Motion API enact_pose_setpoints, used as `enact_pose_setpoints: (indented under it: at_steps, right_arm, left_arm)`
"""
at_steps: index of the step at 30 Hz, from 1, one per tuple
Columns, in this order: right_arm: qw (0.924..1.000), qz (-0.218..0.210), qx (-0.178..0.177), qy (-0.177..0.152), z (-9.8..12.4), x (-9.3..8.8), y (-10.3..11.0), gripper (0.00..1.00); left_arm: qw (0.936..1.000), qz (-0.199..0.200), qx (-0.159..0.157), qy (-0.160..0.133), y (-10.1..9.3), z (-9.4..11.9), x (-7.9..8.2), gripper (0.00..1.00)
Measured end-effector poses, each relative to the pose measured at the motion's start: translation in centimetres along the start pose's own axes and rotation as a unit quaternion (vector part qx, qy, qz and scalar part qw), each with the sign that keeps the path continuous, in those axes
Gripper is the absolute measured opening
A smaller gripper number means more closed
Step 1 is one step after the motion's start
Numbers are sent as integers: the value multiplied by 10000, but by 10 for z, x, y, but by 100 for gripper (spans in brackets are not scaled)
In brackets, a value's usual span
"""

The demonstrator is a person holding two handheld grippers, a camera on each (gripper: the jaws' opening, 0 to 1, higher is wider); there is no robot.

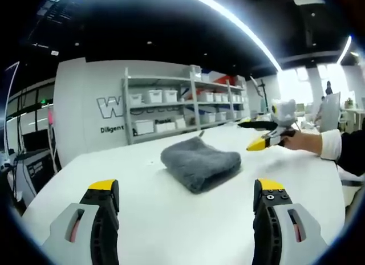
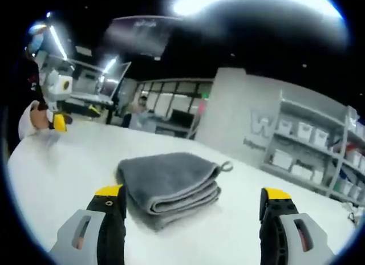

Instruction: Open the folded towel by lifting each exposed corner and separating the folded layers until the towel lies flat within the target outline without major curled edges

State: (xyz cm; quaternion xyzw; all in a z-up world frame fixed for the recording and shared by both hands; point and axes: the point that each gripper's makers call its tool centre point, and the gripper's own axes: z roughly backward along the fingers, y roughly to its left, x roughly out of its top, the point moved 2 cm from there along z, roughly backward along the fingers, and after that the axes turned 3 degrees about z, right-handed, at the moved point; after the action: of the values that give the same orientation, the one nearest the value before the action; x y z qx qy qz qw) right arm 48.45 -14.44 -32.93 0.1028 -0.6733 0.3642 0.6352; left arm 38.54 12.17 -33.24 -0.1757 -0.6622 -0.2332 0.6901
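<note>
The towel [image 1: 199, 162] [image 2: 169, 185] is lying folded near the middle of the white table [image 1: 142, 219] [image 2: 57, 174], a thick grey bundle of soft, fuzzy cloth with several rounded layers stacked along its near edge and a small hanging loop [image 2: 227, 166] sticking out at one corner. The tabletop is looking smooth, matte and pale, with a curved far edge. The left gripper [image 1: 186, 205] is hovering just short of the towel, its grey jaws with black insides and yellow tips standing wide apart and holding nothing. The right gripper [image 2: 194, 211] is sitting close to the folded edge from the other side, jaws likewise spread wide and empty; in the left gripper view it [image 1: 263, 135] is showing beside the towel, gripped by a hand [image 1: 302, 141] in a white cuff. Behind, metal shelves [image 1: 182, 102] are carrying white plastic bins against a grey wall.
</note>
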Motion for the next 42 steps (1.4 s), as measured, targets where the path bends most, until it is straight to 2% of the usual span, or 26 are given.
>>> enact_pose_setpoints:
  at_steps: [8, 15, 21, 27, 36, 42]
  right_arm:
    - [9999, 74, 72, 32, -1, 0, 3, 97]
    - [9989, 172, 132, 408, -8, -14, 8, 95]
    - [9983, 76, 272, 510, -12, -20, 14, 92]
    - [9961, 54, 256, 842, -16, -34, 14, 87]
    - [9937, 25, 240, 1096, -21, -42, 23, 81]
    - [9940, -178, 312, 1034, -21, -41, 28, 75]
  left_arm:
    - [9999, -71, 49, 77, 4, -1, -3, 96]
    - [9999, -75, 38, 81, 3, -1, -4, 96]
    - [9999, -94, 52, 126, 3, -2, -5, 96]
    - [9998, -97, 64, 145, 4, -2, -6, 95]
    - [9997, -71, 122, 185, 6, -2, -8, 95]
    - [9996, -48, 162, 235, 8, -2, -10, 95]
